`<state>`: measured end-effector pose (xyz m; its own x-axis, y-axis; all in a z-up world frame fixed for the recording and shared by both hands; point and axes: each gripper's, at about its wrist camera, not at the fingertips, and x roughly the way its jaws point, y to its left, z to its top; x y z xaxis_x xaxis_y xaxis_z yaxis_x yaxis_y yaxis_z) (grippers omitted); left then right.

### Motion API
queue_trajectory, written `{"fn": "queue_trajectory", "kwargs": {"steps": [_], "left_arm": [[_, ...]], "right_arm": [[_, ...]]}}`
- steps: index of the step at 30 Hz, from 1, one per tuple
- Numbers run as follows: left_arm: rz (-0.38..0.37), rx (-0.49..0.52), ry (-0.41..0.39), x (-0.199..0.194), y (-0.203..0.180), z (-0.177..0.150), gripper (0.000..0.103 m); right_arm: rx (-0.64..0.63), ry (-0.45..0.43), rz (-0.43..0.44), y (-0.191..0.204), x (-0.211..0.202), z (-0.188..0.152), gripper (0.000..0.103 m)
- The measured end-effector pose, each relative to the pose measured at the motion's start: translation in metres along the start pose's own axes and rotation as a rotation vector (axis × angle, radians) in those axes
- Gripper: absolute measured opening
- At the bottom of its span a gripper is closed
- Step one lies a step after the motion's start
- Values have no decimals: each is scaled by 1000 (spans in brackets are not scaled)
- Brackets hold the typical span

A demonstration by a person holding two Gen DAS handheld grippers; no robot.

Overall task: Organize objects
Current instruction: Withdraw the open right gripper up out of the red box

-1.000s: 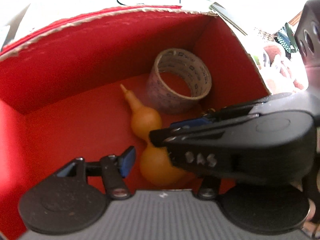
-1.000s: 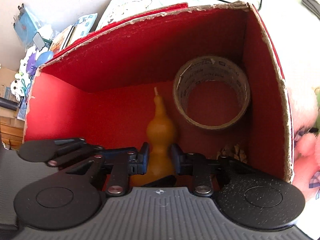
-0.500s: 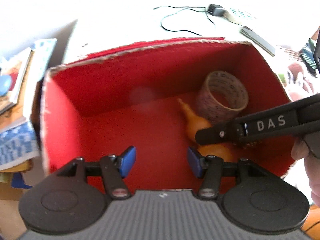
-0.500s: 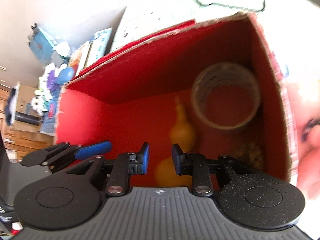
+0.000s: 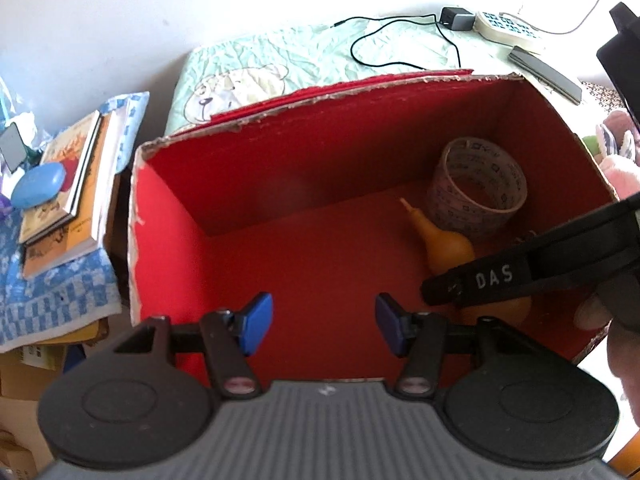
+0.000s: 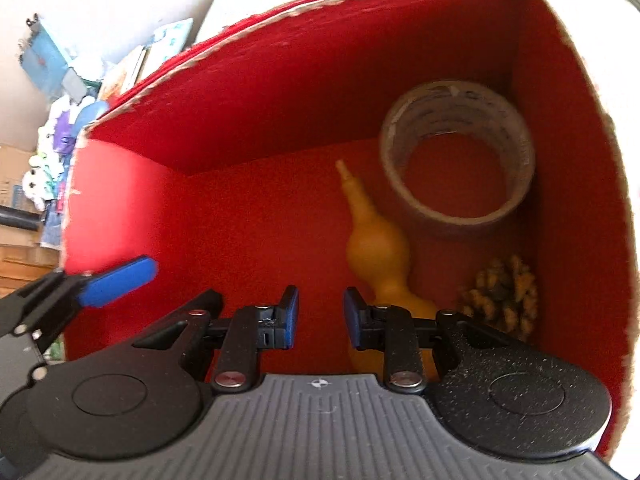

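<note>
An open red box (image 5: 248,168) (image 6: 256,92) holds an orange gourd (image 5: 444,240) (image 6: 378,248) lying on its floor, a roll of tape (image 5: 476,188) (image 6: 458,160) standing in the far right corner, and a pine cone (image 6: 500,296) at the near right. My left gripper (image 5: 324,328) is open and empty above the box's near edge. My right gripper (image 6: 318,320) is open and empty above the box, just left of the gourd's lower bulb. It also shows from the side in the left wrist view (image 5: 436,292).
A stack of books (image 5: 64,184) with a blue case (image 5: 38,184) lies left of the box on a blue checked cloth. Behind the box are a bear-print cloth (image 5: 280,64), a black cable (image 5: 400,40), a charger and a remote. Plush toys sit at the right.
Both grippers have risen and drawn back from the box. The right gripper has let go of the gourd and opened; the gourd now lies on the box floor.
</note>
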<state>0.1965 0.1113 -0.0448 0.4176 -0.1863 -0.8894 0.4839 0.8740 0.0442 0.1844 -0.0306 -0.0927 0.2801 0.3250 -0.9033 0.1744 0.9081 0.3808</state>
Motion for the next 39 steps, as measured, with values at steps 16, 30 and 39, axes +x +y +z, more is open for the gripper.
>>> {"fn": "queue_trajectory", "kwargs": {"steps": [16,30,39], "left_arm": [[103,1,-54,-18,-14,-3,62],[214,-79,-91,-48,-26,-10,68],[260,-132,-122,-73,-37,-20,68]], "right_arm": [[-30,-108,19,-14,-38,-24,29],[-123,-284,22,-4,-75,-48,31],[-217,-337,26,8,-93,-68,32]]}}
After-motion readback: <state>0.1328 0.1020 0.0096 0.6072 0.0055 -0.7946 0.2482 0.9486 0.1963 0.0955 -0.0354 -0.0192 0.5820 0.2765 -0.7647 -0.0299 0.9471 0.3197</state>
